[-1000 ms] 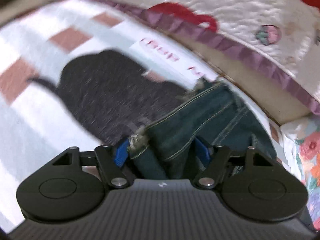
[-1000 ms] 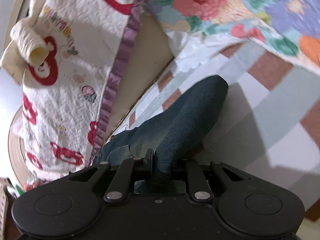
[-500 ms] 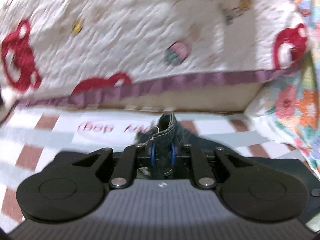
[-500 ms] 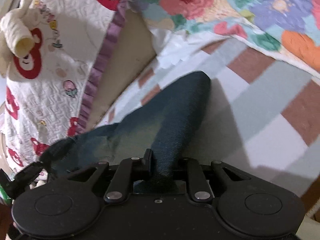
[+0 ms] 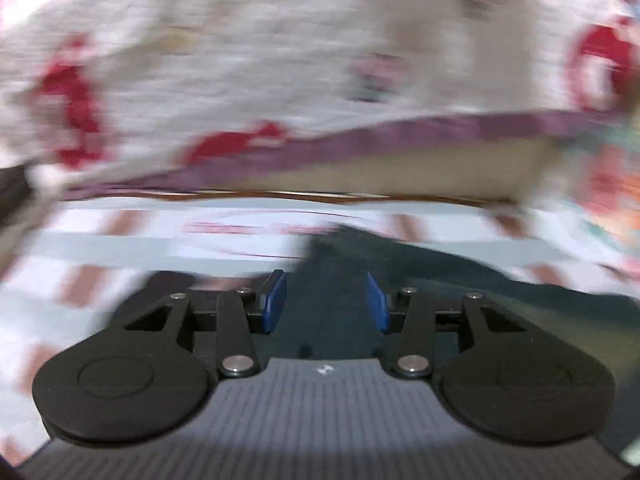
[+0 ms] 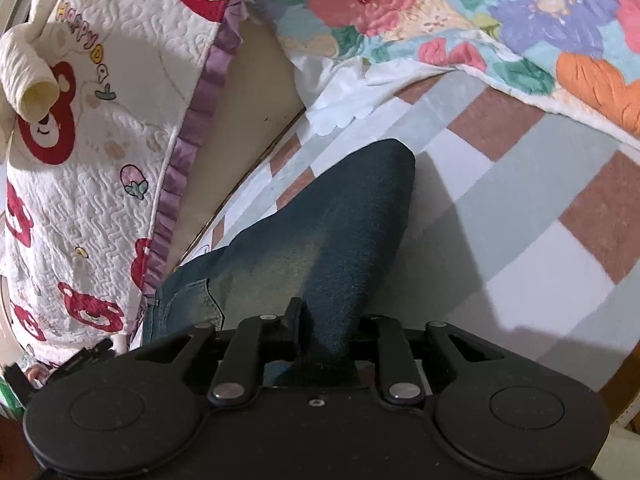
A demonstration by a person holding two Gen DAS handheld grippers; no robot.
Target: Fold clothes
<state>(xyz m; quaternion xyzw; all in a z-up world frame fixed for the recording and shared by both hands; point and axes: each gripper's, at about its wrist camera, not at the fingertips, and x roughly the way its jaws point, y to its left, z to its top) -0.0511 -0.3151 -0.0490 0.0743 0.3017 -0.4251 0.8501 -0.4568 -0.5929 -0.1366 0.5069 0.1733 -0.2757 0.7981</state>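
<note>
writing: "HAPPY DAY" in multicolour letters on the white bear quilt [image 6: 92, 152], upper left of the right wrist view. Red lettering on the bedsheet [image 5: 132, 236] in the left wrist view is motion-blurred, can't read it.
jeans location: dark blue jeans [image 6: 344, 232] lie on the checked sheet [image 6: 520, 216], centre of the right wrist view, beside the quilt's purple ruffle edge.
jeans axis: long axis runs from the gripper at bottom centre up to a rounded folded end just above frame centre, tilted slightly right. Pocket with light stitching at lower left, next to the ruffle.
jeans, left view: dark denim [image 5: 420, 280] spreads from centre to lower right, past and under the blue pads; edges smeared by blur.
left gripper [image 5: 326, 300]: jaws apart, just been opening. Blue pads [image 5: 274, 300] stand clear of each other, with denim seen in the gap but probably below them, not pinched; blur makes that hard to confirm. Released.
right gripper [image 6: 326, 320]: jaws just been opening slightly, yet a ridge of denim rises between the black fingers [image 6: 294, 320] and fills the gap, so still clamped on the jeans as far as I can see.
pose left: points forward and downward toward the quilt edge, body level in frame.
pose right: angled down along the jeans, body level in frame.
background: floral quilt [image 6: 500, 20] across the upper right; rolled cream cloth [image 6: 28, 76] at far upper left.
</note>
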